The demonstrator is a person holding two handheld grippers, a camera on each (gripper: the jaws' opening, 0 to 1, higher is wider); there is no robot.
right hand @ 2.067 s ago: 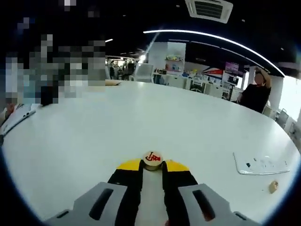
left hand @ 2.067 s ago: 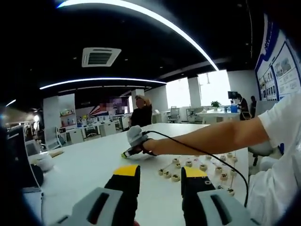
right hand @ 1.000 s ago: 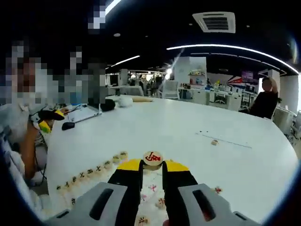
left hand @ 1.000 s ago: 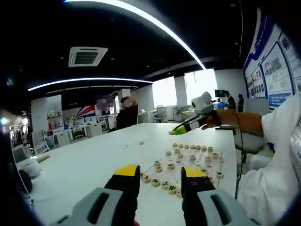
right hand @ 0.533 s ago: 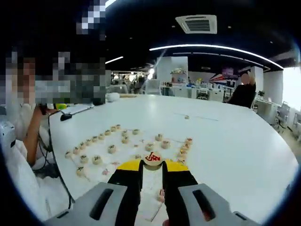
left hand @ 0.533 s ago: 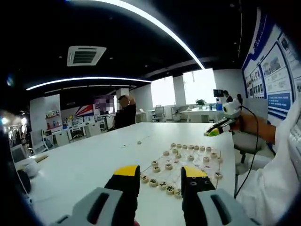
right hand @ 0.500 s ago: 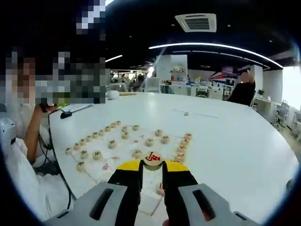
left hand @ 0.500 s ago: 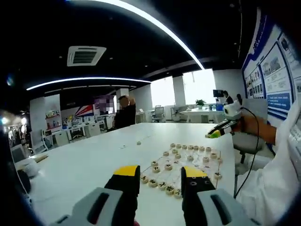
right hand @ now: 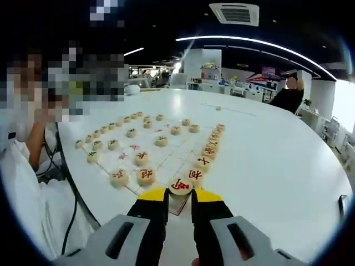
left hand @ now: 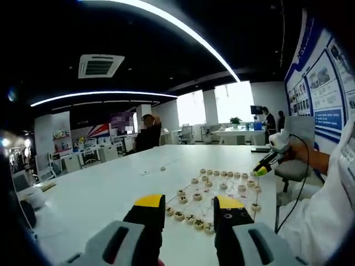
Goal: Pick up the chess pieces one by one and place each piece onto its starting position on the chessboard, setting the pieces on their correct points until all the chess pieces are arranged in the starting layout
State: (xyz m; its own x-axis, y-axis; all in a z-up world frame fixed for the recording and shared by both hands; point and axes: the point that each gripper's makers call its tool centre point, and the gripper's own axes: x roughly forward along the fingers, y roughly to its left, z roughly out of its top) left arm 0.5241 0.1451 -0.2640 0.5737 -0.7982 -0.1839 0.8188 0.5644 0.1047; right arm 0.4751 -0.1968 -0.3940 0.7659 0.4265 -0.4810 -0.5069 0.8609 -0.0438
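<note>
red-marked chess piece [right hand: 180,186] clamped between right gripper [right hand: 179,194] tips, over near corner of chessboard [right hand: 166,152] | left gripper [left hand: 188,203] jaws apart, nothing between, facing pieces on white table [left hand: 105,191]

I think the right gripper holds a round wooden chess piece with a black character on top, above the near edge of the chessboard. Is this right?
Not quite: the character on the round wooden chess piece is red, not black, as the right gripper view shows. The rest stands: the right gripper is shut on that piece, above the near edge of the white paper chessboard.
</note>
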